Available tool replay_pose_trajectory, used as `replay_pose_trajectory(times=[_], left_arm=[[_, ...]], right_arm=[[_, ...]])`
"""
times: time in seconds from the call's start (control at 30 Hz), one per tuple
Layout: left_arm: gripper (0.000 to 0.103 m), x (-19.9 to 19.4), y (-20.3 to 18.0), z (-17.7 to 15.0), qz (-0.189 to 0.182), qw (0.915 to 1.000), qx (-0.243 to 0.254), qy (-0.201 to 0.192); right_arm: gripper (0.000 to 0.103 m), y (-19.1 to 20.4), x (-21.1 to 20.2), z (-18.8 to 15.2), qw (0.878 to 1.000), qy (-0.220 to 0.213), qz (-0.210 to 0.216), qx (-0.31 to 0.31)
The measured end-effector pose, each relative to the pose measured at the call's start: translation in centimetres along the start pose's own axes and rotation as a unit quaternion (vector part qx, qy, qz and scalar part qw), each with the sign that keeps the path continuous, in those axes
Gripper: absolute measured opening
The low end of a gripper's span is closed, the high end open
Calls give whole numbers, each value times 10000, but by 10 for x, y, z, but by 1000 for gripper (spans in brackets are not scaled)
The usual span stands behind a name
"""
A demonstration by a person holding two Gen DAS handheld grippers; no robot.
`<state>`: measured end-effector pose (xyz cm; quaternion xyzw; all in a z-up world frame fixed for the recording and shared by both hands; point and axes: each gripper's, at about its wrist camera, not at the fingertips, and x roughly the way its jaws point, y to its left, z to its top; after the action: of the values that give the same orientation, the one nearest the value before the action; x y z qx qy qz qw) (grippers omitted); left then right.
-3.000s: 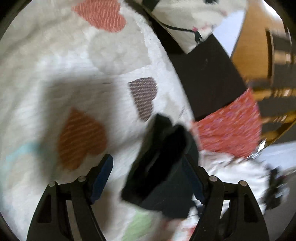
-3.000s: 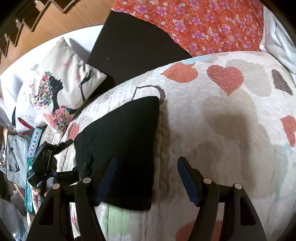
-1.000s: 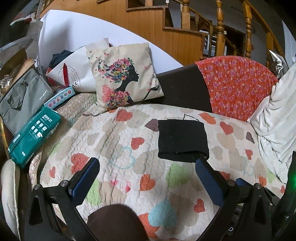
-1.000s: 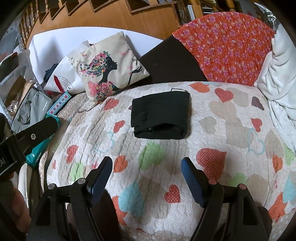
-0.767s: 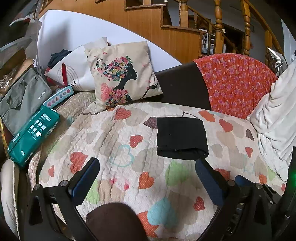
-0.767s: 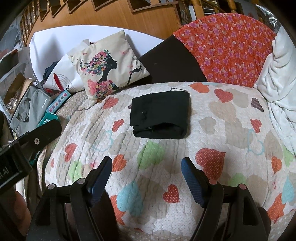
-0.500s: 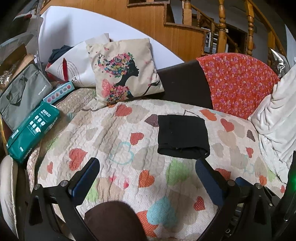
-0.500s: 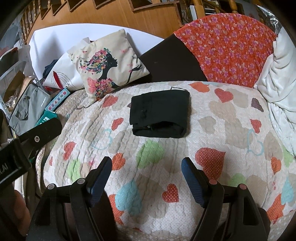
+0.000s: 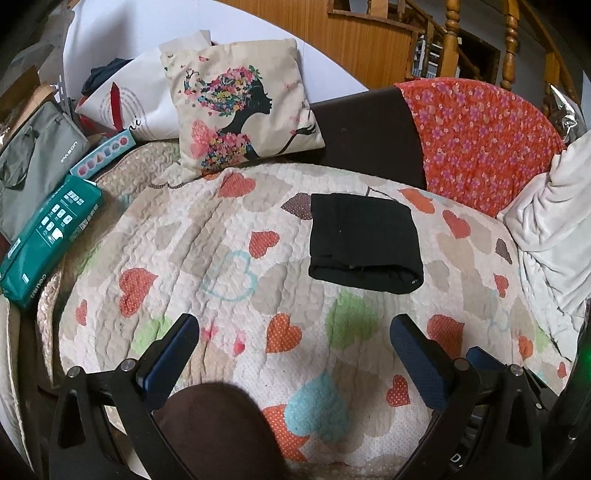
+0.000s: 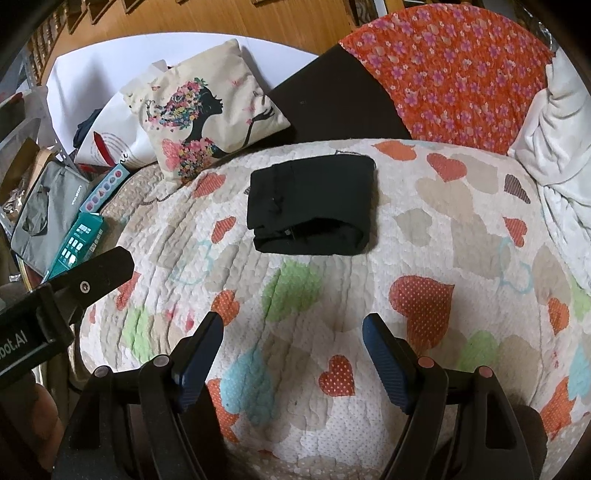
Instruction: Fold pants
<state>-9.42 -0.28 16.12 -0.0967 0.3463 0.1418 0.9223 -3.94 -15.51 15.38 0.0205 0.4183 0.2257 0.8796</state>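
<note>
1. Currently we hold both claws back from the pants [image 9: 364, 242], which lie folded into a compact black rectangle on the heart-print quilt [image 9: 229, 258].
2. Left claw [image 9: 295, 347]: jaws spread wide, nothing between them, hovering over the quilt on the near side of the pants, well apart from them.
3. Right claw [image 10: 293, 347]: also wide open and empty, likewise on the near side of the pants, no contact.
4. Pants seen from the right wrist [image 10: 310, 201]: open layered edge faces us, rolled fold on the right end, top face flat.
5. Landmark = pants. Beyond them to the left, a cushion printed with a woman's silhouette [image 9: 240, 110] leans against the white board [image 9: 118, 33].
6. Directly behind the pants sits a dark sofa back [image 9: 369, 125]; beyond them to the right, an orange floral cover [image 9: 480, 136] drapes it.
7. Right of the pants, a white fluffy blanket [image 9: 550, 229] is bunched at the quilt edge.
8. Far left of the pants, off the quilt: a green box [image 9: 48, 240], a grey bag [image 9: 33, 162] behind it.
9. Left claw body shows in the right wrist view [image 10: 55, 295], left of the pants and clear of them.
10. Dark brown rounded shape [image 9: 218, 432] below the left claw; we can't tell what it is.
</note>
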Motion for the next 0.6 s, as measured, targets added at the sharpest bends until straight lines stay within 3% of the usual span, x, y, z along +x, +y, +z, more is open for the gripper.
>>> replay_pose_trajectory(times=[0.6], left_arm=[[103, 27, -2, -2, -140, 9992, 55, 365]], right_arm=[[82, -3, 23, -1, 9996, 294, -22, 42]])
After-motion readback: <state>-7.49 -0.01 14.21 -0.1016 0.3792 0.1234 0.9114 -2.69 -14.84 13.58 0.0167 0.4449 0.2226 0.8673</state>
